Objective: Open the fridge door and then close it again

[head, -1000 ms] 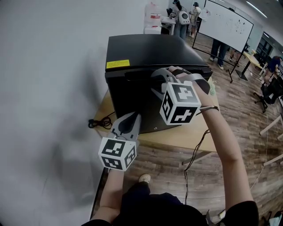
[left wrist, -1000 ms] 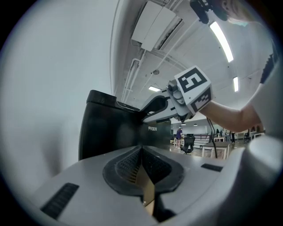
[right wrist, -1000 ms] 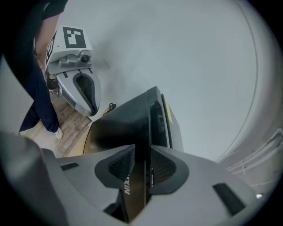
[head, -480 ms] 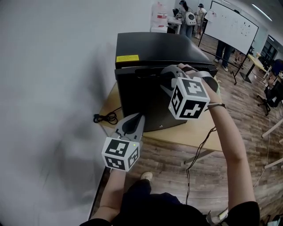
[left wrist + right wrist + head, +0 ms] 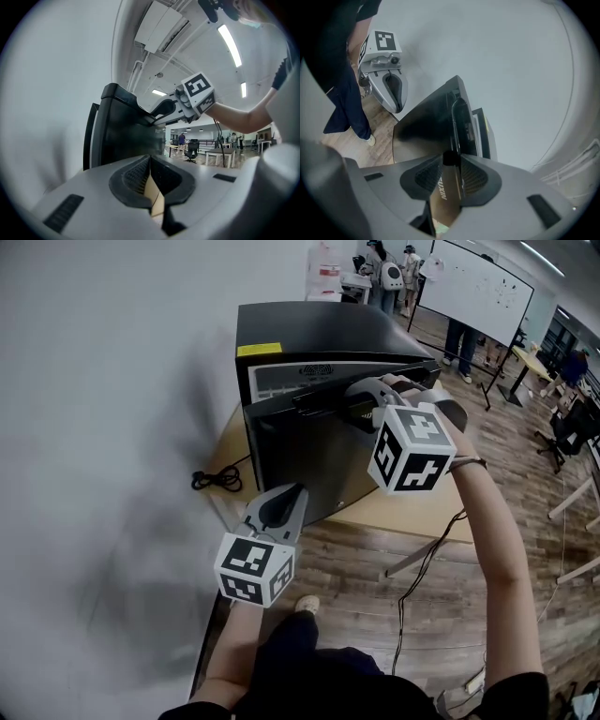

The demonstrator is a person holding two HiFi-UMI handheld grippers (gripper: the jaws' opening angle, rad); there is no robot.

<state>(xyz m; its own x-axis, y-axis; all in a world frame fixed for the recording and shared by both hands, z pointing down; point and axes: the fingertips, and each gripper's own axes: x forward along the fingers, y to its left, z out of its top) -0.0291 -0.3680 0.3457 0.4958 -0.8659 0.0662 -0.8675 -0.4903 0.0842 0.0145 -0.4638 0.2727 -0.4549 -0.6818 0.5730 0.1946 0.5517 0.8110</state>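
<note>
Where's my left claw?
Head view, lower left: the grey left claw hangs shut beside the black fridge door's lower left corner, near the wooden table's edge.

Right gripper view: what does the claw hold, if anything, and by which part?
The right claw grips the fridge door by its upper front edge; its jaws have just opened slightly, the edge between them.

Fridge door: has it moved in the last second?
Yes. The door has swung outward from the fridge, leaving a gap along its top edge.
</note>
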